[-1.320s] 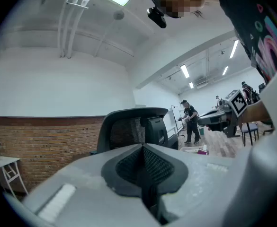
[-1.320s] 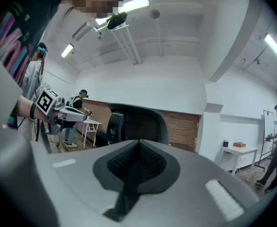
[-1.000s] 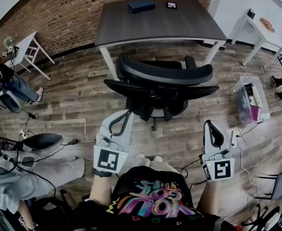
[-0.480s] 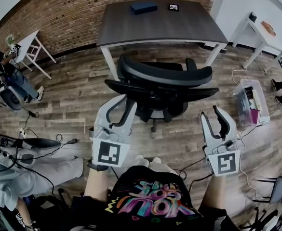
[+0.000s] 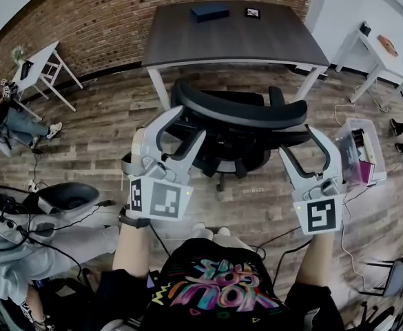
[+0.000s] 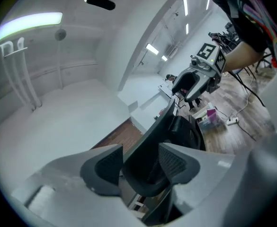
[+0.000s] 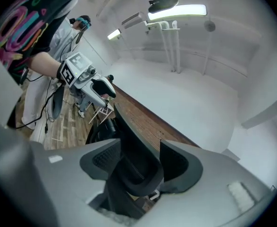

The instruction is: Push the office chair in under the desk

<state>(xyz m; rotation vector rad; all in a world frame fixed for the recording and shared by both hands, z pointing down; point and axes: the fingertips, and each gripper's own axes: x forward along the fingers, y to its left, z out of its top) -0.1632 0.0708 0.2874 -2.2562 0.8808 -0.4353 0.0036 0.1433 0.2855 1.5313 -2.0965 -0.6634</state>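
Office-type room: a brick wall (image 5: 98,19) is backing a dark surface (image 5: 235,36), an office chair (image 5: 239,112) and a white side table (image 5: 377,47) are standing on the wood floor (image 5: 98,143).

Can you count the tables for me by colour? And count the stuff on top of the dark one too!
Dark desk: 1
White tables: 2, the left white table and the right white table
Things on the desk: 2, a dark blue box and a small black square
Total: 5

The office chair (image 5: 239,109) is black, the desk (image 5: 235,36) dark grey, the wall (image 5: 98,19) red-brown brick.
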